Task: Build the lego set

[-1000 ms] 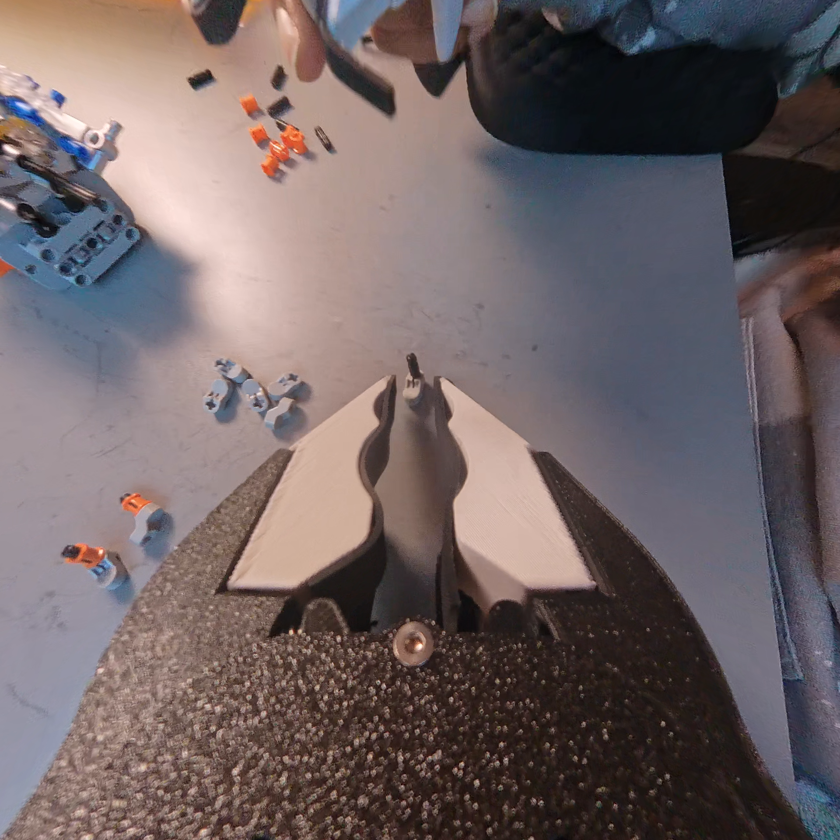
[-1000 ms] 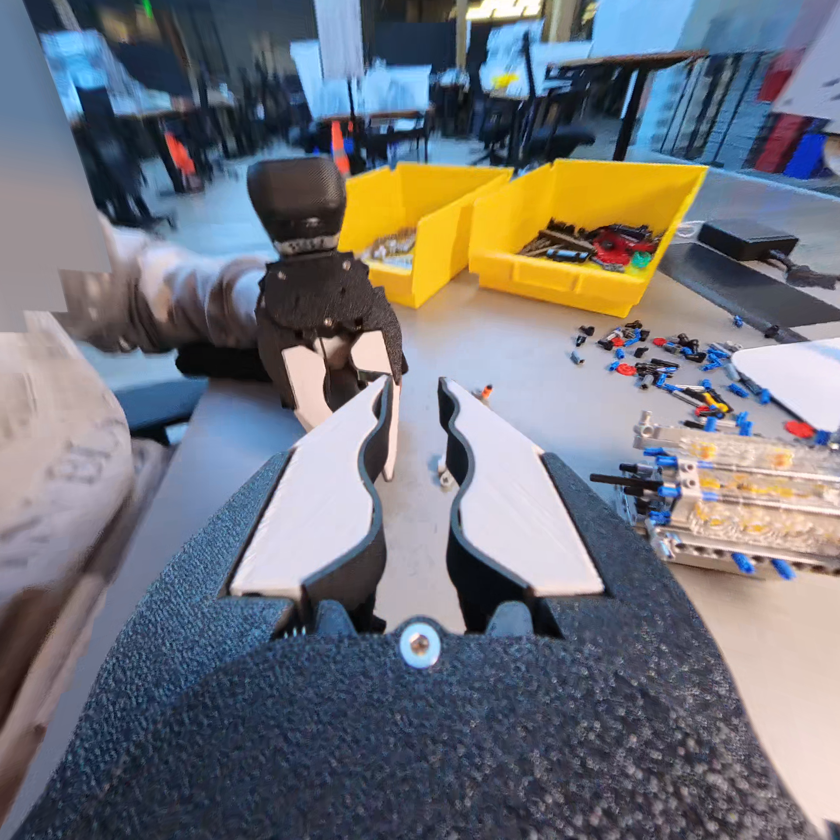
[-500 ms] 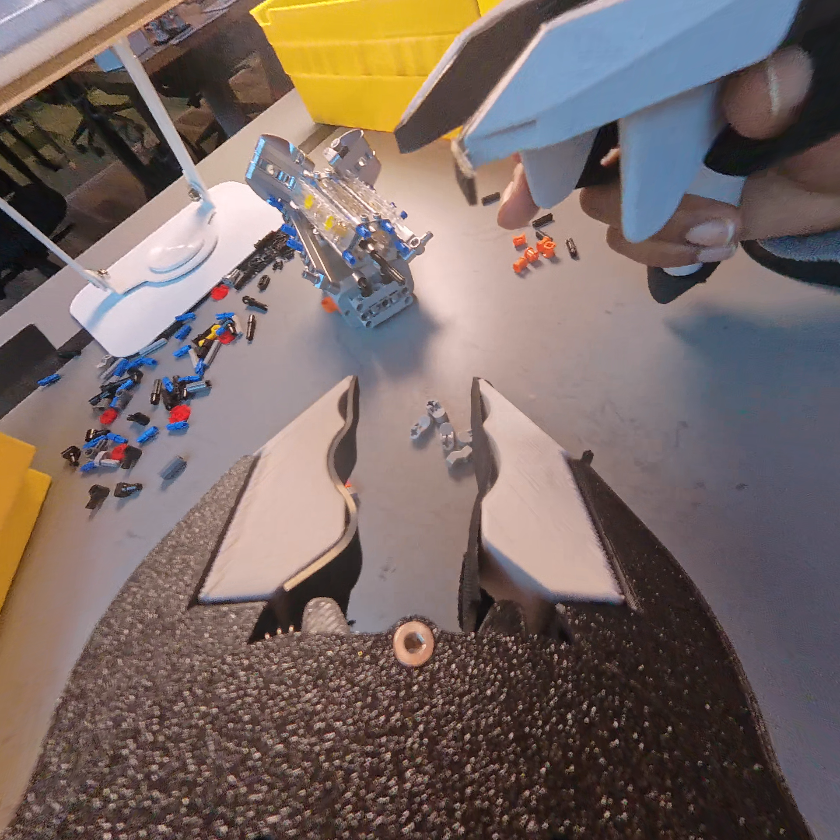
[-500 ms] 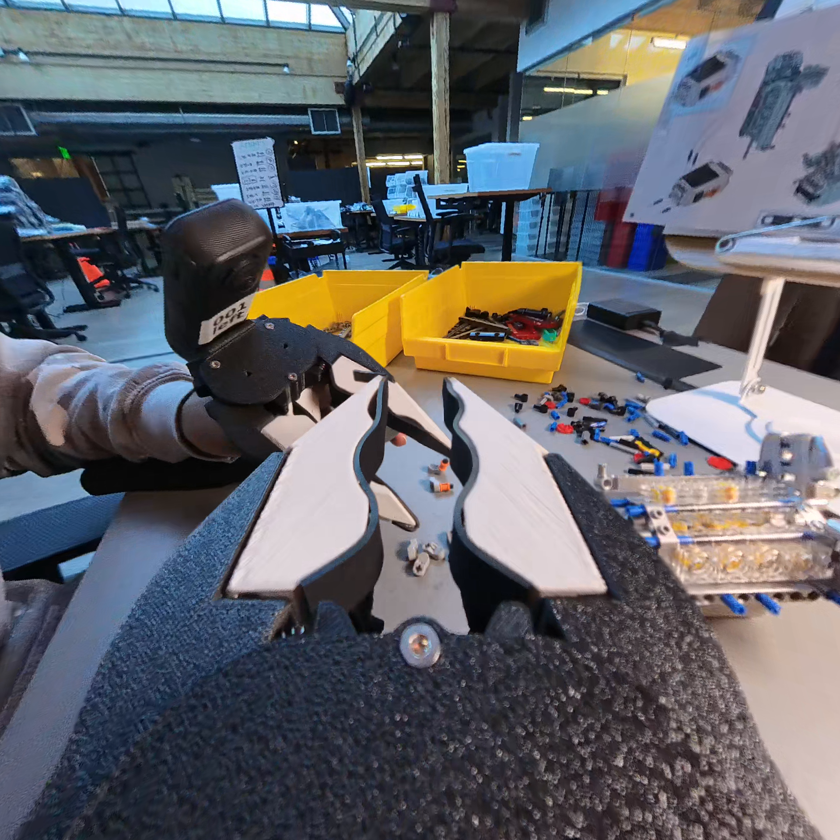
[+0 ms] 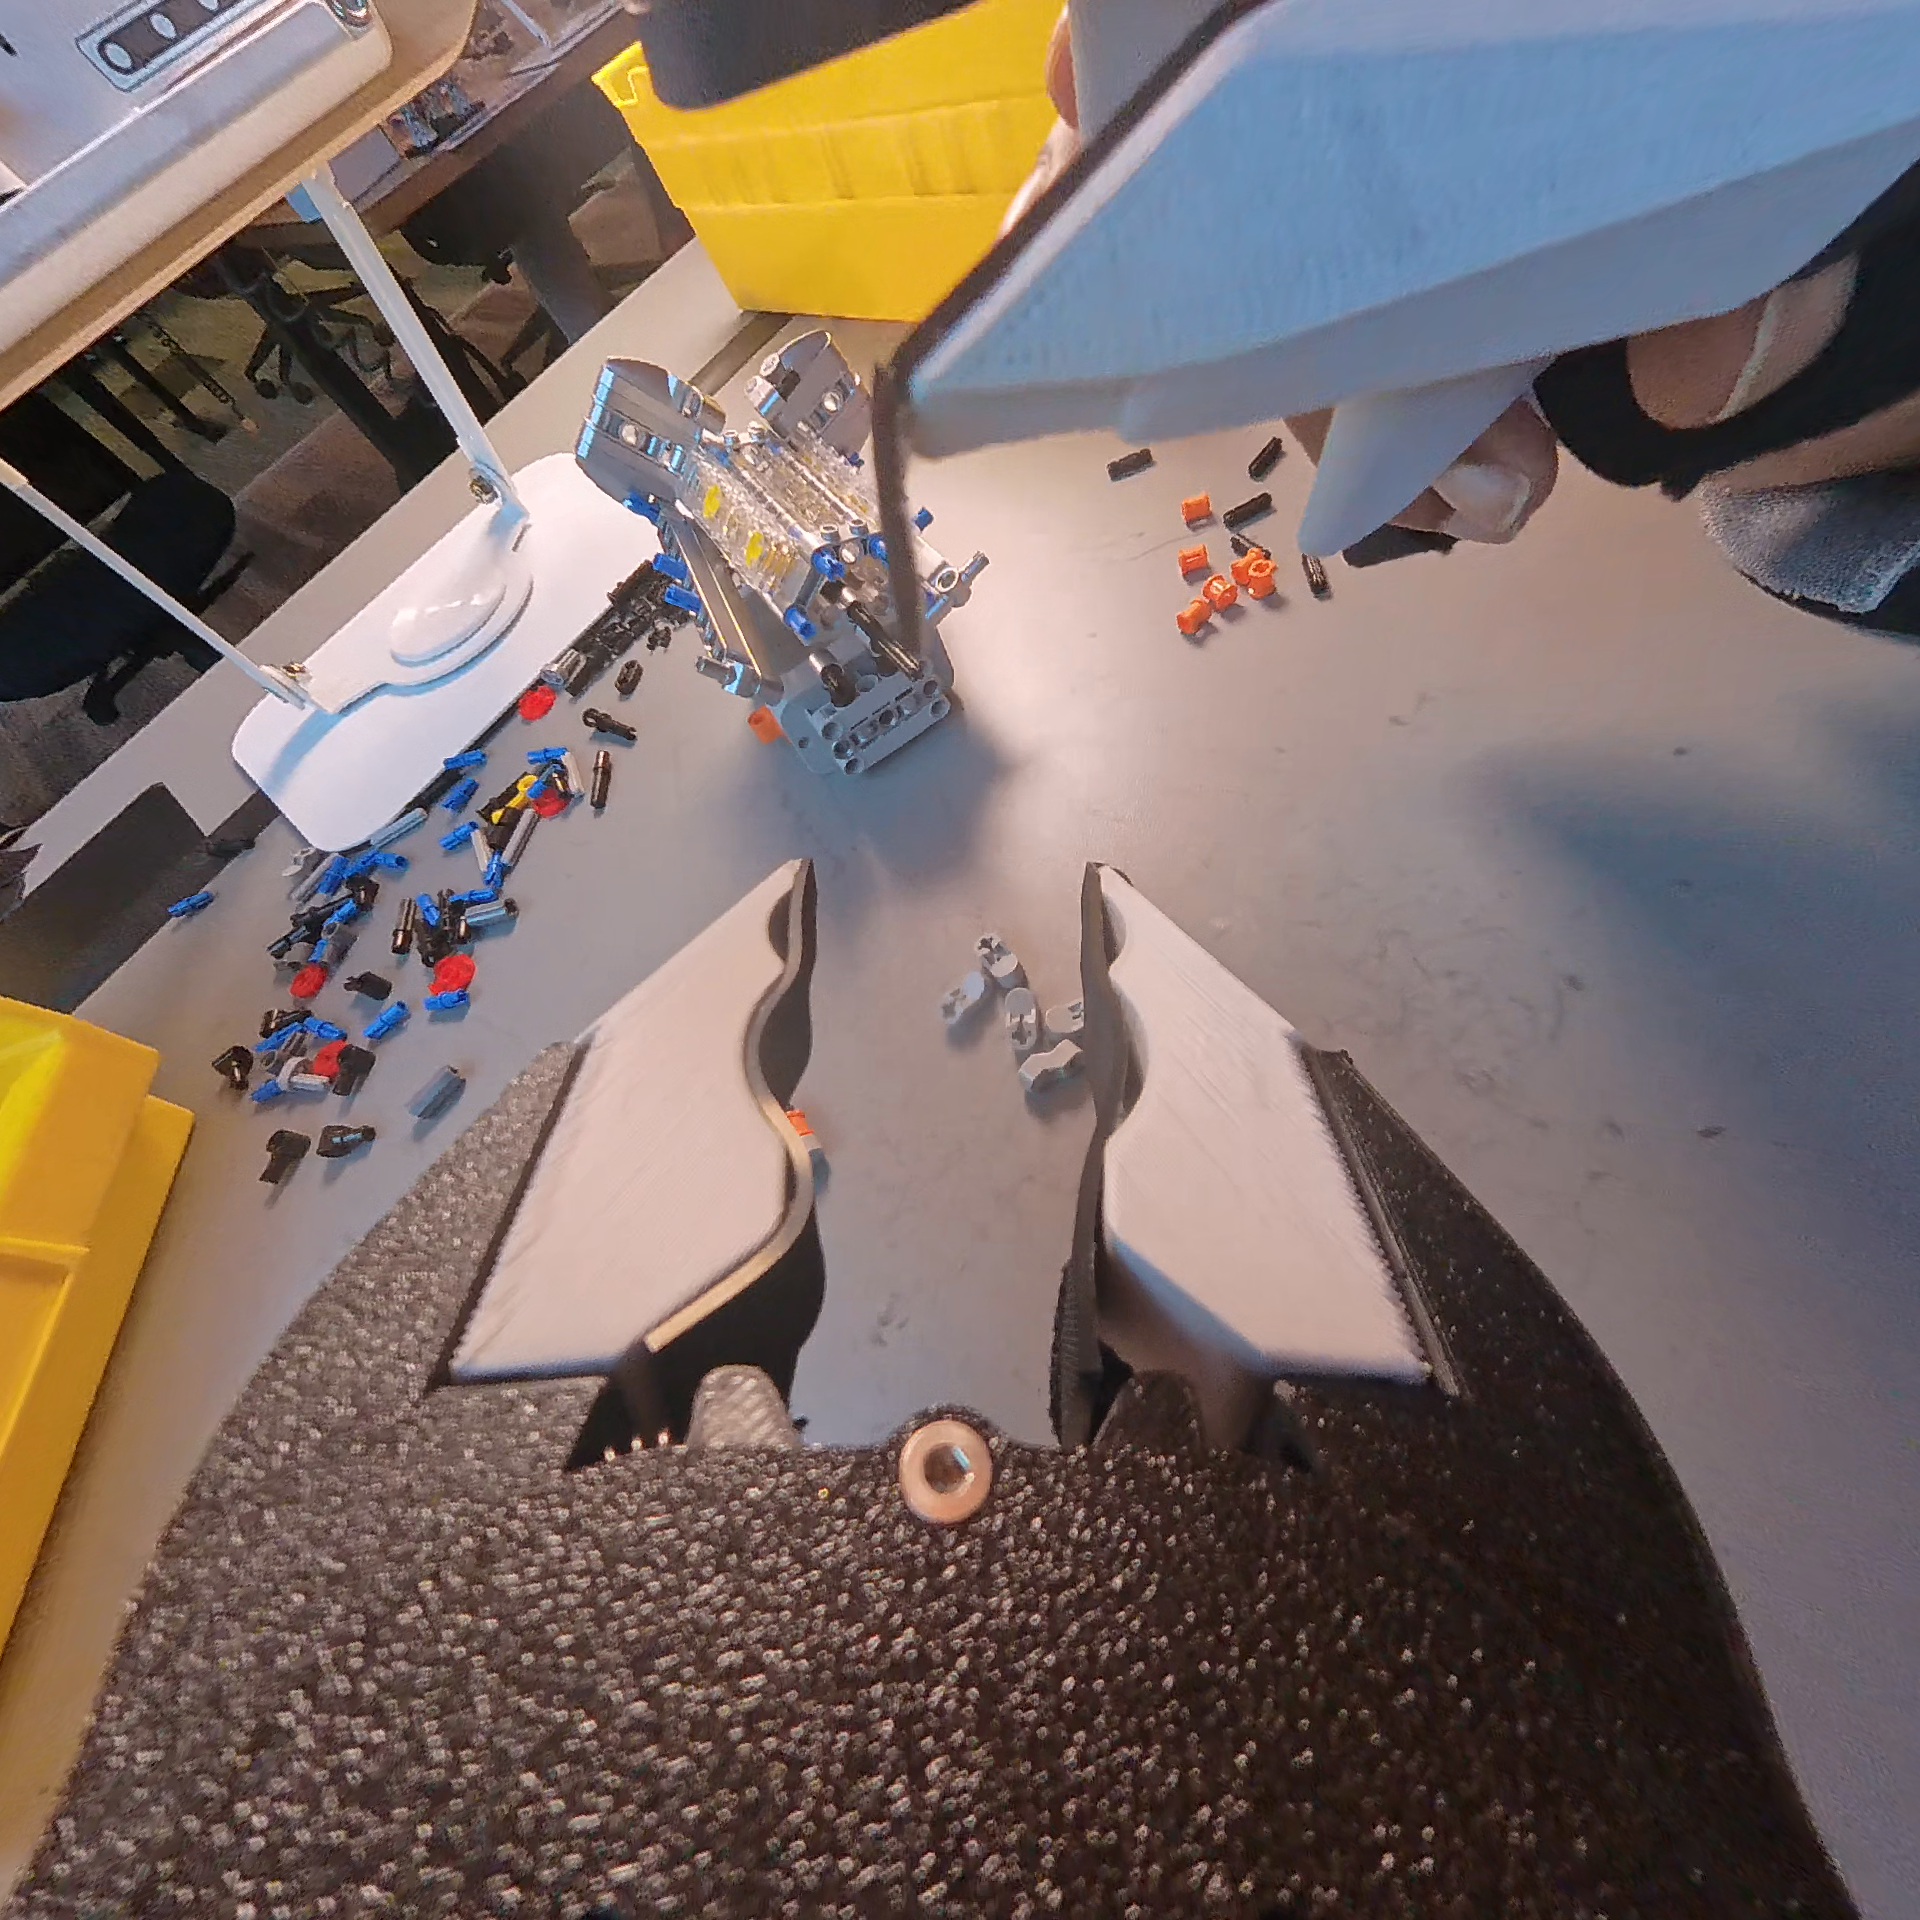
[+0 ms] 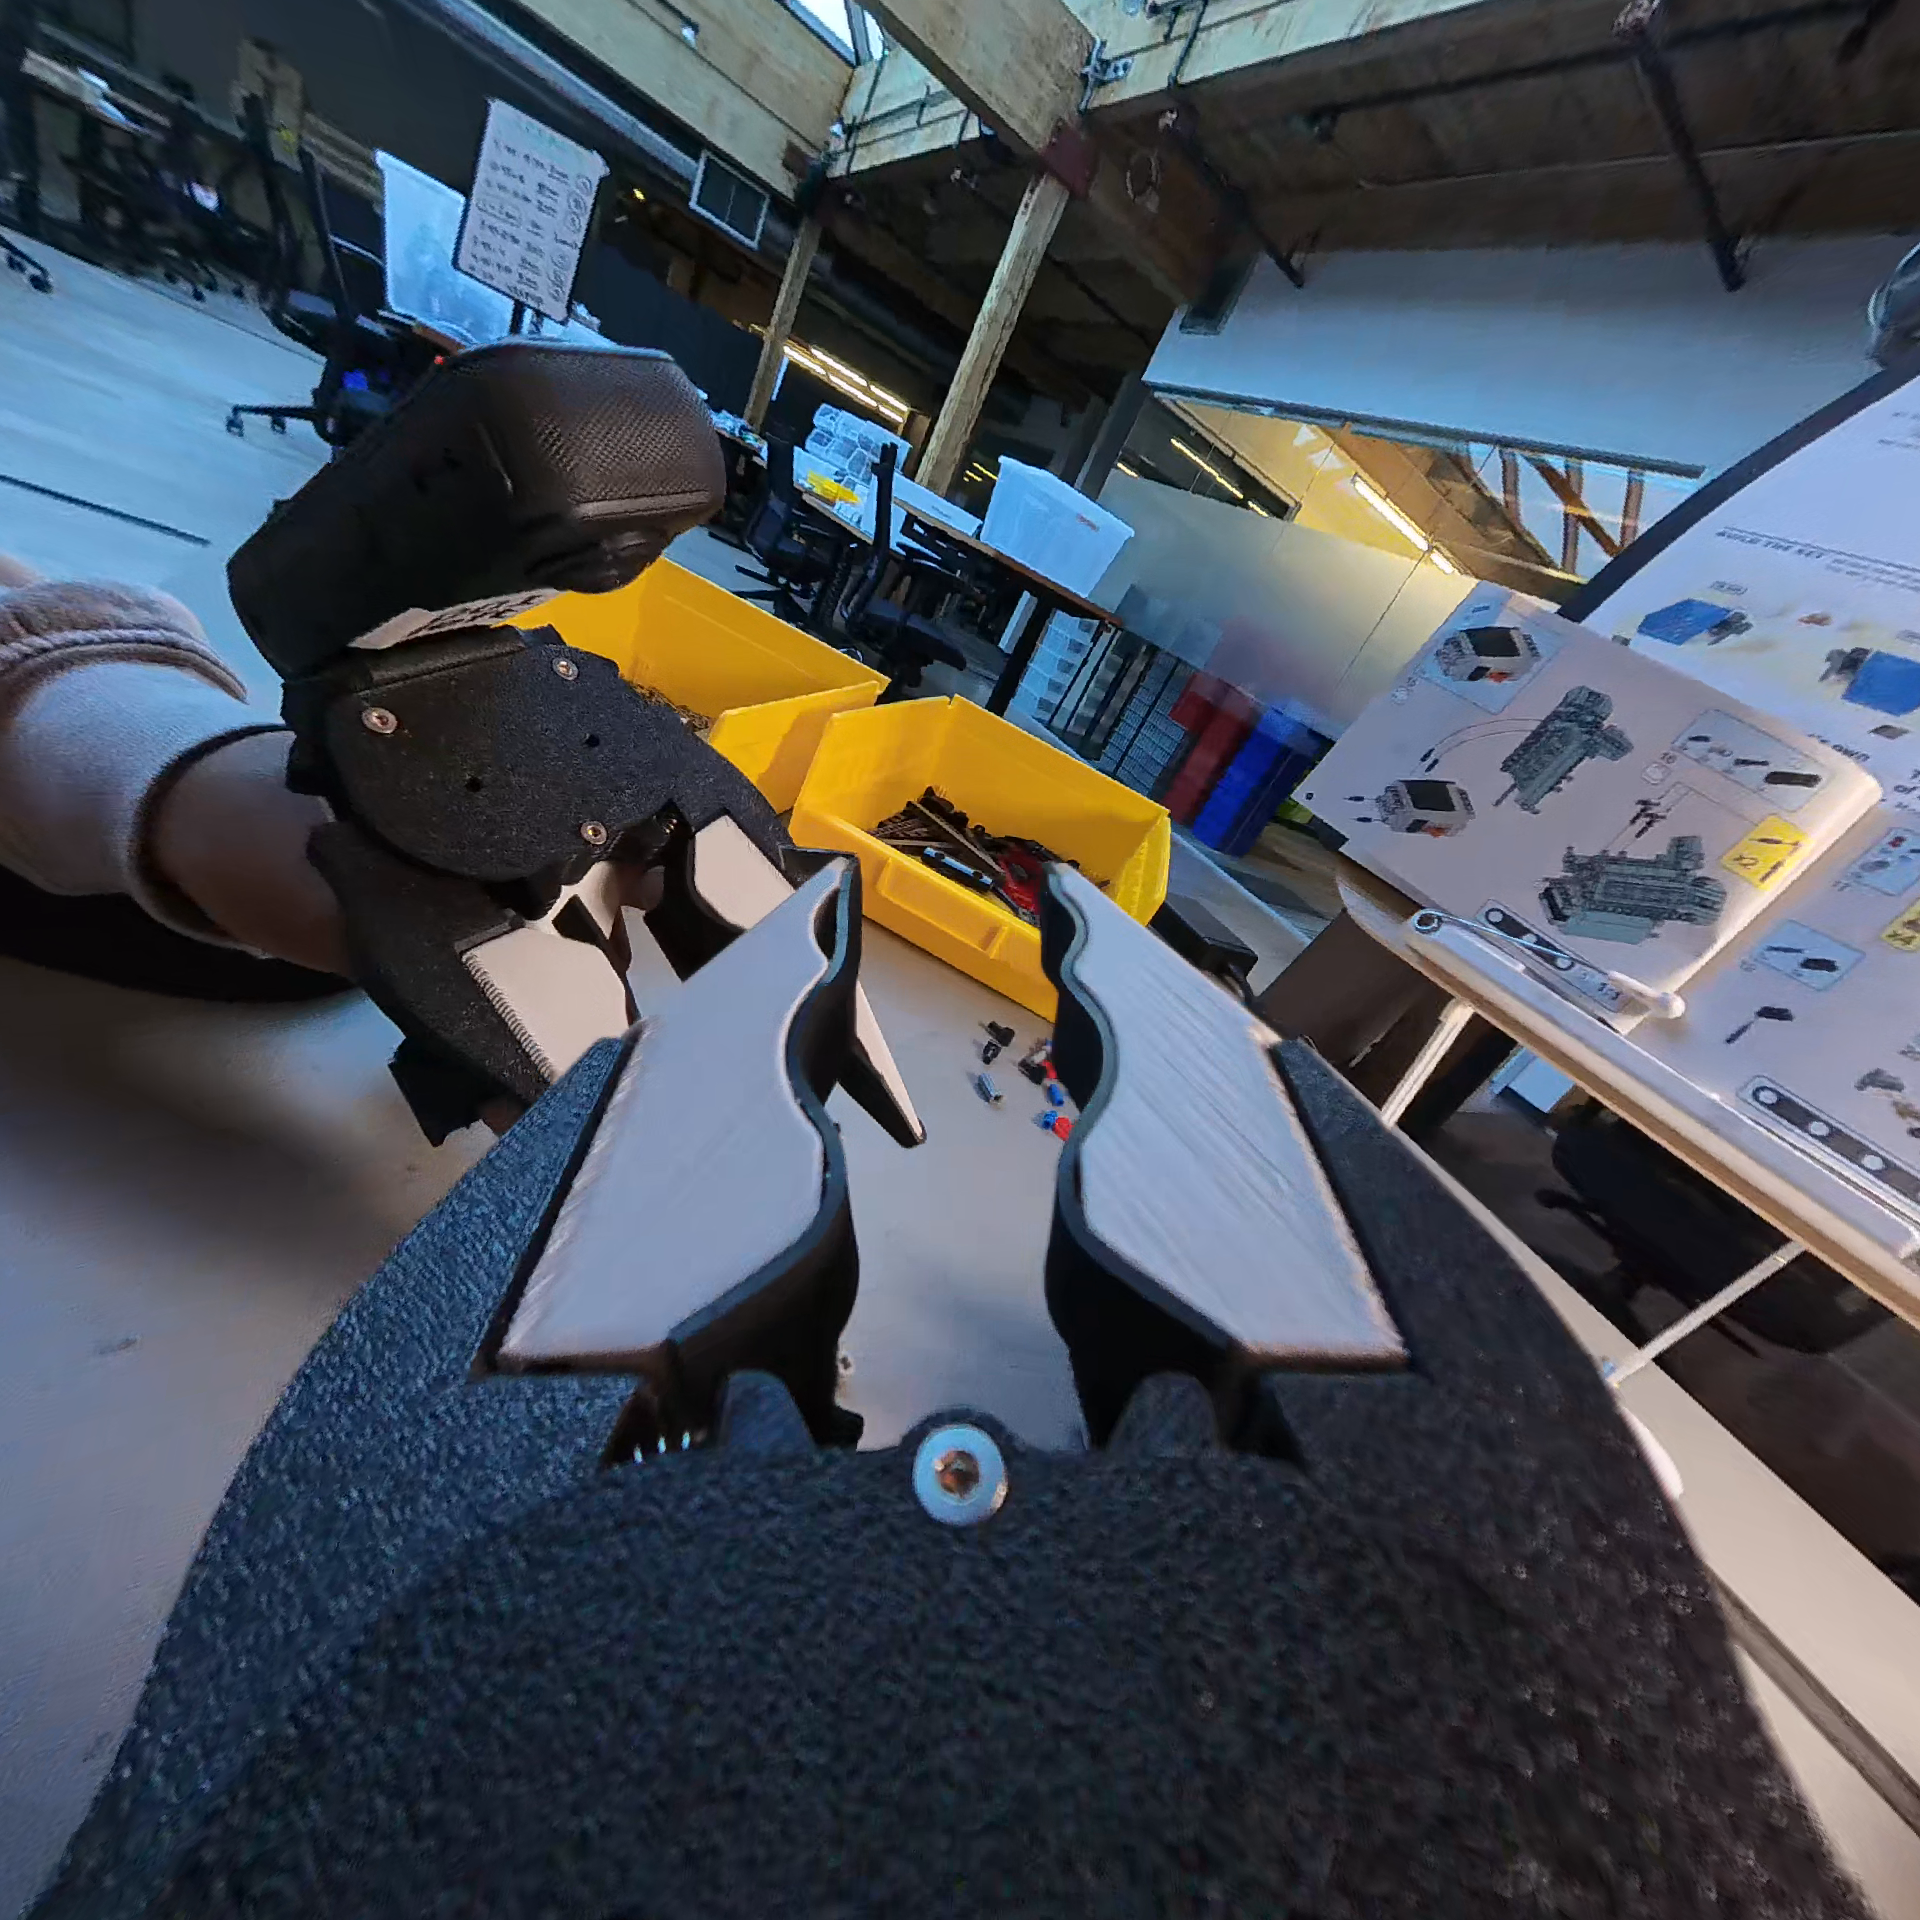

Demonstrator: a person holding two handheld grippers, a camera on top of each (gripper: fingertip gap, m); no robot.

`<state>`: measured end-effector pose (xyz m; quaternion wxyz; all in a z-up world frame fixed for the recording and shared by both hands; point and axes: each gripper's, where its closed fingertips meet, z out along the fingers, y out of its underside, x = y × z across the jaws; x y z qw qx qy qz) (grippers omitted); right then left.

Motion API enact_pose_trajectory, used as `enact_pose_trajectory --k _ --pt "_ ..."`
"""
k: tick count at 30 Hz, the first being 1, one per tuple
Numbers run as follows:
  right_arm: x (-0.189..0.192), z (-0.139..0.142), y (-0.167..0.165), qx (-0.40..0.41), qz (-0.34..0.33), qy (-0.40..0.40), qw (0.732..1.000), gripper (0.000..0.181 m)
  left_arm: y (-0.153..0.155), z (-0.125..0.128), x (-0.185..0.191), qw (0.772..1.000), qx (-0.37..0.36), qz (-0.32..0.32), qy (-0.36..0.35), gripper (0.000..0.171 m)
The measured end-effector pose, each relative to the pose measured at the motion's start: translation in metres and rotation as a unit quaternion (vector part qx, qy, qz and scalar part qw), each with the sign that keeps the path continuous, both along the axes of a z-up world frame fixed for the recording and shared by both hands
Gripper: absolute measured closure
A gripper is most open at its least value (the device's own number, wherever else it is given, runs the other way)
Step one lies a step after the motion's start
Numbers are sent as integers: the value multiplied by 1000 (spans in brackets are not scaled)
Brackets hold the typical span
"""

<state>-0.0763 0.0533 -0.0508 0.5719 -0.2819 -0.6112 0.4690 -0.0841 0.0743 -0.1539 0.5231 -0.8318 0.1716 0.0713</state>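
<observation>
My left gripper (image 5: 945, 899) is open and empty, low over the grey table (image 5: 1455, 935). Several small grey connector pieces (image 5: 1013, 1003) lie between its fingertips, close to the right finger. An orange-and-grey piece (image 5: 800, 1127) peeks out beside the left finger. A grey, clear and blue brick model (image 5: 769, 551) stands beyond. My right gripper (image 6: 951, 883) is open and empty, tilted up over the table. It looms at the top right of the left wrist view (image 5: 1351, 208), held in a hand. A thin dark rod shape hangs under its tip; I cannot tell what it is.
Orange bushes (image 5: 1226, 582) and black pins lie right of the model. Loose blue, black and red pins (image 5: 416, 935) lie left, by a white stand base (image 5: 416, 665). Yellow bins (image 5: 831, 208) (image 6: 935, 914) stand at the back; another (image 5: 62, 1247) is at the left. An instruction booklet (image 6: 1610, 790) sits on the stand. Across from one pair of fingers to the other is roughly 10 cm.
My left gripper was shut on a small grey piece with a black pin; it has opened, let it go, and tilted up toward the model. My right gripper stayed open and tilted upward.
</observation>
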Motion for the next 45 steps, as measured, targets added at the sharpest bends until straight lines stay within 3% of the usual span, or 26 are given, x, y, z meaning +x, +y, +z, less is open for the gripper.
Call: enact_pose_trajectory --k 11,24,38,43,45 --pt "4 4 -3 46 -9 18 999 144 -1 -1 2 1000 -1 -2 13 122" --pt "11 0 -12 184 -36 34 982 144 -1 -12 4 999 -21 -7 23 120" --pt "-7 -22 48 131 -97 -9 987 143 0 -19 23 996 -35 -26 78 106" --pt "-12 -35 54 118 -84 -34 989 136 -1 -18 23 996 -37 -23 74 106" --pt "-14 -43 51 109 -49 -60 991 129 -1 -17 22 996 -38 -23 75 105"
